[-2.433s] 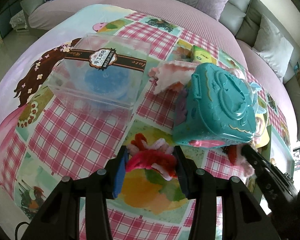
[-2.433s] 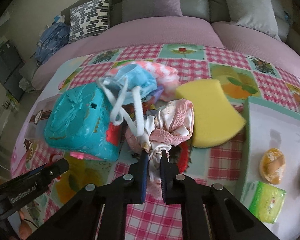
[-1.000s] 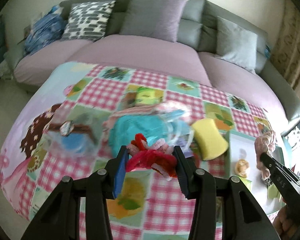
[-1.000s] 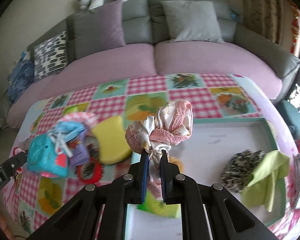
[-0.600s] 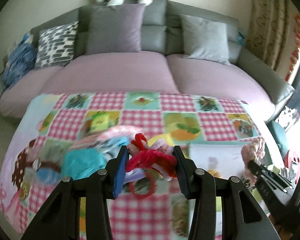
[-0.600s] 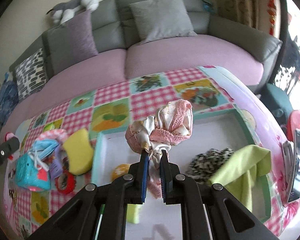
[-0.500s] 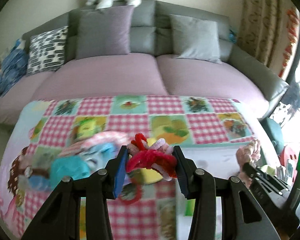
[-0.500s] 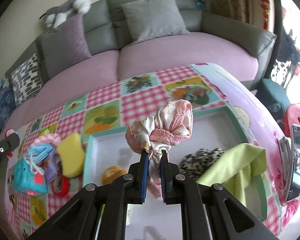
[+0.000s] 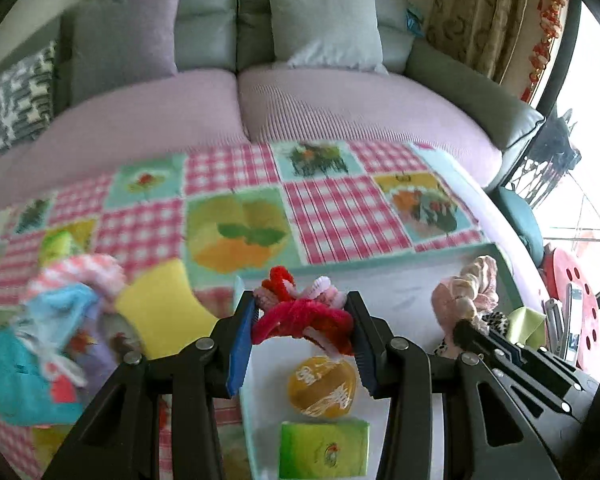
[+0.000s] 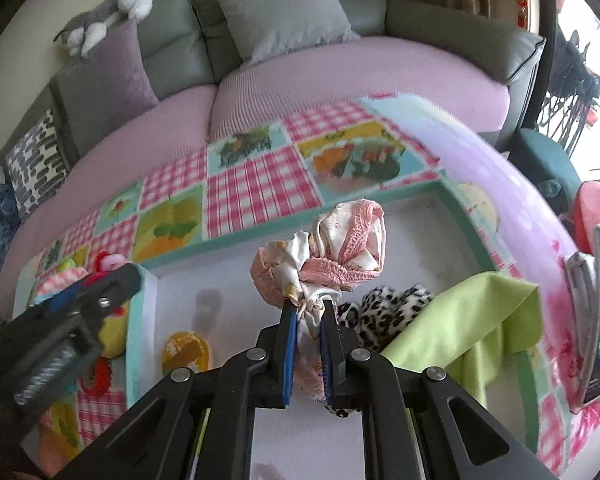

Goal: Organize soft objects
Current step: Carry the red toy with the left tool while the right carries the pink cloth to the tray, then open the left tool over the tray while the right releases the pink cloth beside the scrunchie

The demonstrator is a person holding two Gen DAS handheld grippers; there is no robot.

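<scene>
My left gripper [image 9: 302, 312] is shut on a bundle of red, pink and white fuzzy pipe cleaners [image 9: 300, 312], held above the left end of the white tray [image 9: 400, 280] with its teal rim. My right gripper [image 10: 308, 310] is shut on a crumpled pink and cream lace cloth [image 10: 332, 252], hanging over the middle of the tray [image 10: 228, 280]. In the tray lie a leopard-print cloth [image 10: 384, 304], a lime green cloth [image 10: 480, 316], an orange round packet [image 9: 322, 386] and a green packet [image 9: 324, 454]. The right gripper with its cloth [image 9: 466, 300] shows at the right of the left wrist view.
Left of the tray on the checked tablecloth [image 9: 340, 212] lie a yellow sponge [image 9: 160, 312], a teal toy case [image 9: 16, 380], a blue and pink cloth pile [image 9: 72, 280] and a red ring [image 10: 96, 378]. A pink and grey sofa [image 9: 300, 96] curves behind. A red stool [image 9: 580, 304] stands right.
Both grippers have swung right from the toy pile to above the tray, each still holding its bundle. The tray with its cloths and packets has come into full view.
</scene>
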